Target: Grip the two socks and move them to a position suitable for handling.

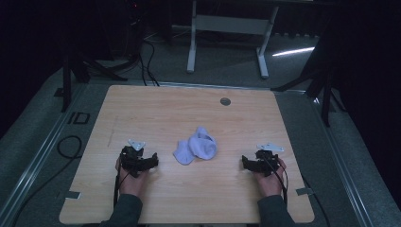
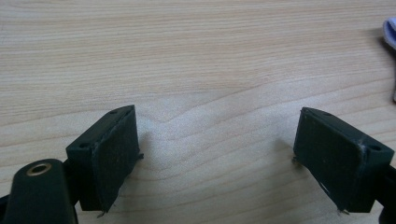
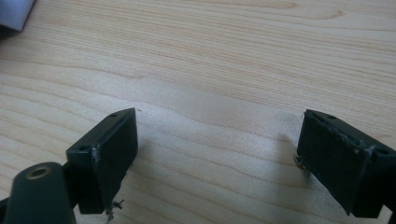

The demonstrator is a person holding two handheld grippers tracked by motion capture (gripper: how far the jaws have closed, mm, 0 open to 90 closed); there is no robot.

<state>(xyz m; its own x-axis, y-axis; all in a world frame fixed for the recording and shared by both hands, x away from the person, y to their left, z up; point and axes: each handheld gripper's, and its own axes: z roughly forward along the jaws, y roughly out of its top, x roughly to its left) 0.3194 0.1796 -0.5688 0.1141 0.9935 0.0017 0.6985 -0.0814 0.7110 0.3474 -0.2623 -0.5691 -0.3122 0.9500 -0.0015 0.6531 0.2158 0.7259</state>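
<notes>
A crumpled pale lilac-white sock (image 1: 196,145) lies in the middle of the light wooden table (image 1: 161,111). My left gripper (image 1: 152,162) rests on the table to the sock's left, held by a hand, and its jaws stand open over bare wood (image 2: 217,156). A sliver of the sock (image 2: 390,30) shows at the right edge of the left gripper view. My right gripper (image 1: 246,162) rests on the table to the sock's right, its jaws open with nothing between them (image 3: 217,156). A corner of the sock (image 3: 16,11) shows at the top left of the right gripper view.
A round grey cable port (image 1: 225,101) sits near the table's far edge. Beyond the table stand a white desk frame (image 1: 191,42) and dark tripod legs (image 1: 326,90) on a grey floor. Black cables (image 1: 68,146) trail on the floor at the left.
</notes>
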